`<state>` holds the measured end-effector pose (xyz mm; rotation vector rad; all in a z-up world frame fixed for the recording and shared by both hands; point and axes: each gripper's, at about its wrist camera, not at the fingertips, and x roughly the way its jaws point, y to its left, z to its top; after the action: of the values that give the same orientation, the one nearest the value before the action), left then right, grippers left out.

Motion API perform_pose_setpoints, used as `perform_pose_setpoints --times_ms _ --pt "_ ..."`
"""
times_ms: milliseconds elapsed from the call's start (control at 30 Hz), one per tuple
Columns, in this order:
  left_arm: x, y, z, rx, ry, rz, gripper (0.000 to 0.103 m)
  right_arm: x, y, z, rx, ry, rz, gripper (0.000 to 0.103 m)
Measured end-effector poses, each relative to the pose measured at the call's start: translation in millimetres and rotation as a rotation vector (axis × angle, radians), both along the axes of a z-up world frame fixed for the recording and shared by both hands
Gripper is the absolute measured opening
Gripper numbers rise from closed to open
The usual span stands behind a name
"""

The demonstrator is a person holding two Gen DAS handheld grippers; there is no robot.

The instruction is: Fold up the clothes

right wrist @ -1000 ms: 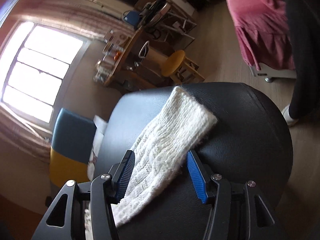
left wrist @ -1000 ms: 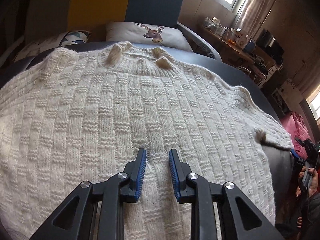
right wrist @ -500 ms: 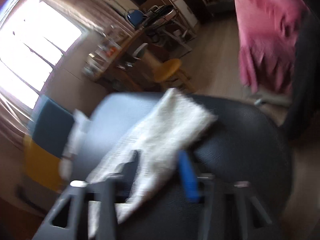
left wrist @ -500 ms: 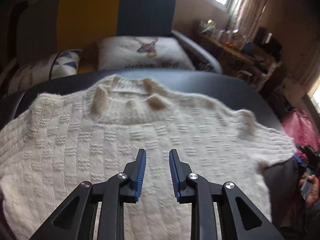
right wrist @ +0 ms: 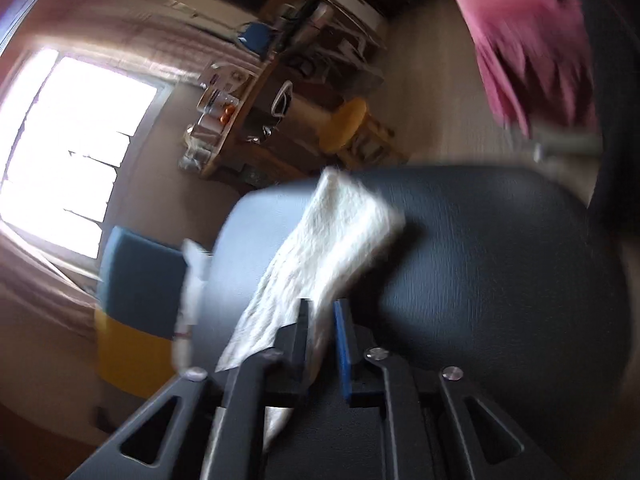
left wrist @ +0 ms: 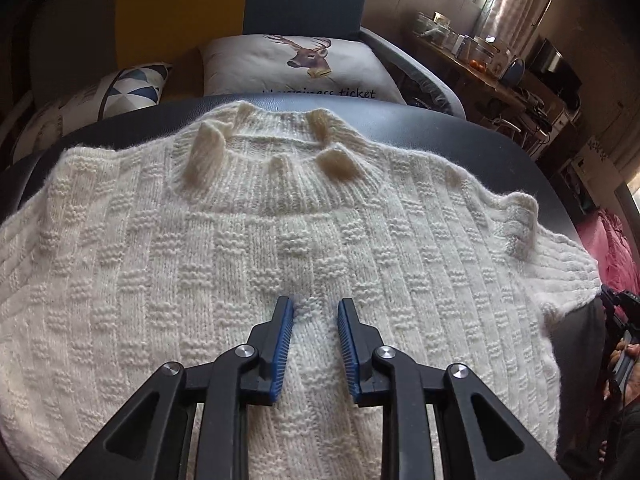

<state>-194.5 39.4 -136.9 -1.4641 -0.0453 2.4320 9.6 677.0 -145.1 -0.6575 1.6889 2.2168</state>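
Note:
A cream knitted sweater (left wrist: pixel 240 248) lies face up on a black padded surface (left wrist: pixel 420 120), with its collar at the far side. My left gripper (left wrist: pixel 316 306) rests on the chest of the sweater, open by a narrow gap, and a small ridge of knit sits between the tips. In the blurred right wrist view, the sweater's sleeve (right wrist: pixel 336 232) stretches across the black surface (right wrist: pixel 500 280). My right gripper (right wrist: pixel 320 308) is shut on the near part of that sleeve.
Behind the surface is a blue and yellow sofa with a deer cushion (left wrist: pixel 304 64) and a patterned pillow (left wrist: pixel 132 88). A cluttered wooden desk (left wrist: pixel 480 52) stands at the right. A pink cloth (right wrist: pixel 528 40) and a yellow stool (right wrist: pixel 348 120) are beyond. A hand (left wrist: pixel 624 356) shows at the right edge.
My right gripper's fingers have come together on the sleeve and the view has swung. My left gripper has pulled back toward the sweater's chest and then settled, with its gap unchanged.

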Motion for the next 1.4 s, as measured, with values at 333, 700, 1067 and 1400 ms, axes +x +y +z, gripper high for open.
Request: perform_pose_setpoints --times_ms 333,700,1067,1400 --pt "10 -1 3 0.001 0.035 -0.011 0.023 -35 -20 15 0.167 -0.057 -0.01 0.052" --pt "2 10 28 0.201 -0.072 -0.056 0.019 -70 -69 49 0.41 -0.055 0.266 0.009" --pt "8 144 35 0.498 -0.36 -0.263 0.025 -80 -183 34 0.62 -0.144 0.673 0.009" --pt "-30 214 6 0.77 -0.623 -0.159 0.037 -83 -225 39 0.897 -0.236 0.784 0.009"
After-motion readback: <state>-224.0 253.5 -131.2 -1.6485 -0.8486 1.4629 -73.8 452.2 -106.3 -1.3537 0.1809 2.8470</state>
